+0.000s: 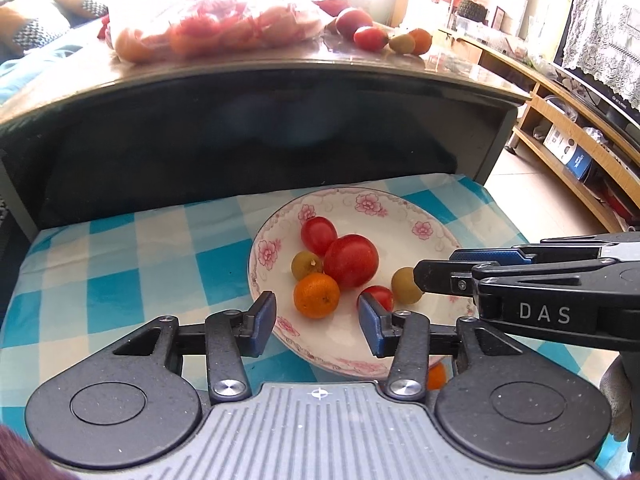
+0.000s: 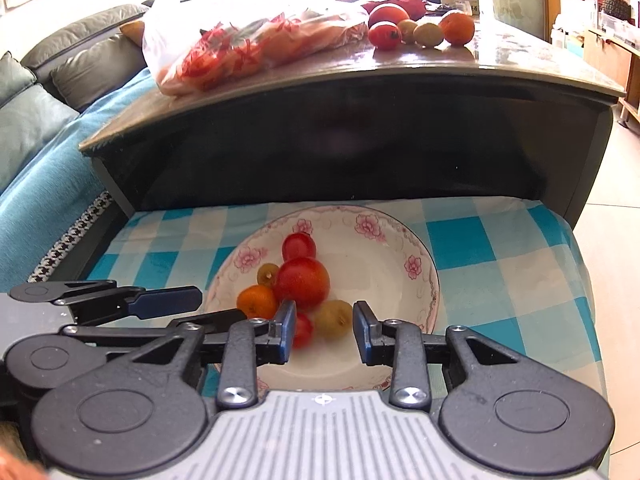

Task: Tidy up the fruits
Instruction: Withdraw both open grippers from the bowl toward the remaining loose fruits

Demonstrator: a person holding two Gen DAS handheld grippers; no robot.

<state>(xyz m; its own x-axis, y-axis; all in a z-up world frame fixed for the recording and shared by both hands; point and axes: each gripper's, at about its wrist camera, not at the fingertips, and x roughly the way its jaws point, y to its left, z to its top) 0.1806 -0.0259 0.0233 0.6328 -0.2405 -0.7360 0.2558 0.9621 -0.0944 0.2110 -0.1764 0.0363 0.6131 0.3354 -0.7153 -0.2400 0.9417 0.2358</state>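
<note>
- Fruit sits in a flowered plate (image 1: 434, 227): a big tomato (image 1: 351, 261), an orange (image 1: 317, 295), small red tomatoes, two greenish fruits.
- Left gripper (image 1: 318, 322) hovers over the plate's near rim, jaws partly apart, nothing between them.
- Right gripper (image 2: 324, 330) has narrow jaws flanking a greenish fruit (image 2: 333, 319), pads not pressing.
- Plate rests on a blue-checked cloth (image 1: 120, 264); behind, a dark table (image 2: 500, 64) carries more fruit and a plastic bag (image 2: 248, 32).
</note>
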